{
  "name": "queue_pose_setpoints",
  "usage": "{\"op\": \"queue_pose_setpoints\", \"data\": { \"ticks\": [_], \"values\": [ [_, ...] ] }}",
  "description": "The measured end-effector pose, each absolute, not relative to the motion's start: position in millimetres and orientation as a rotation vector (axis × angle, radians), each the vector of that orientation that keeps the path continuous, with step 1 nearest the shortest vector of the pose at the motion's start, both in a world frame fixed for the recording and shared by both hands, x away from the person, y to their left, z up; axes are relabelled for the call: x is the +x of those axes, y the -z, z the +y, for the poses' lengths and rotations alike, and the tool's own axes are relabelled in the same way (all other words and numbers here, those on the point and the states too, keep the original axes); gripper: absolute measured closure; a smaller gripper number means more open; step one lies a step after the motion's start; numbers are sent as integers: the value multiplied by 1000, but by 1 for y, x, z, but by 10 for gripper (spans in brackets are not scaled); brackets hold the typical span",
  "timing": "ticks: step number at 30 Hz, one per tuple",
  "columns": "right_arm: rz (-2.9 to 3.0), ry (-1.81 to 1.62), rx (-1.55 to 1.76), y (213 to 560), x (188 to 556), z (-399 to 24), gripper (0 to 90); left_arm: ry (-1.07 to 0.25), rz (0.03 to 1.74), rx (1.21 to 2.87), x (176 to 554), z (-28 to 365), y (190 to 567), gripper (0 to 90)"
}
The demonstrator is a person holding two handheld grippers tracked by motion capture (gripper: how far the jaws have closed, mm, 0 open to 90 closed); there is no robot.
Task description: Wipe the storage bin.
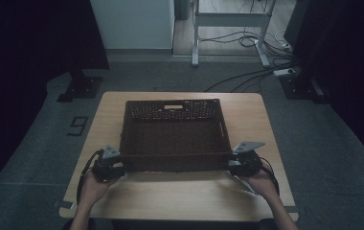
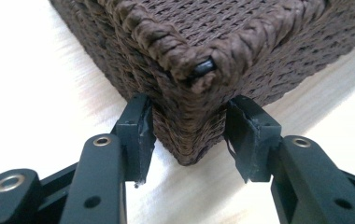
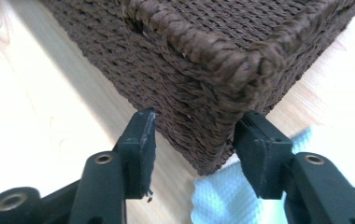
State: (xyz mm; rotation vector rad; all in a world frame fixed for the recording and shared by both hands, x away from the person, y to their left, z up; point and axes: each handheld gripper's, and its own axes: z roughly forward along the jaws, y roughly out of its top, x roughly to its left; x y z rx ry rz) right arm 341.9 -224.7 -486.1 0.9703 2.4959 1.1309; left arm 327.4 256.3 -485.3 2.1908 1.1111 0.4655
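Observation:
A dark brown woven basket [image 1: 175, 162] sits open and empty in the middle of a light wooden table [image 1: 180, 191]. My left gripper [image 1: 121, 167] is at its near left corner. In the left gripper view the basket corner [image 2: 203, 42] stands between the two black jaws, and my left gripper [image 2: 189, 135] presses both pads against the weave. My right gripper [image 1: 230, 165] is at the near right corner. In the right gripper view my right gripper [image 3: 194, 140] clasps that basket corner [image 3: 189, 70] the same way, one pad on each wall.
A pale cloth [image 3: 222, 196] lies on the table under the basket's near right corner. A handle slot [image 1: 173, 107] is cut in the far wall. Beyond the table are a grey floor, a desk frame [image 1: 230, 28] and cables.

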Motion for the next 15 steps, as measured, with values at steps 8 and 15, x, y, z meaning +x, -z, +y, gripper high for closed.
{"op": "queue_pose_setpoints", "data": {
  "ticks": [8, 15],
  "values": [
    [2441, -1114, 1035, 486, 338, -242, 610, -456, 1095, 2195, 343, 241, 486, 517],
    [2414, -1086, 1059, 487, 349, -244, 623, -462, 1111, 2181, 358, 237, 486, 516]
  ]
}}
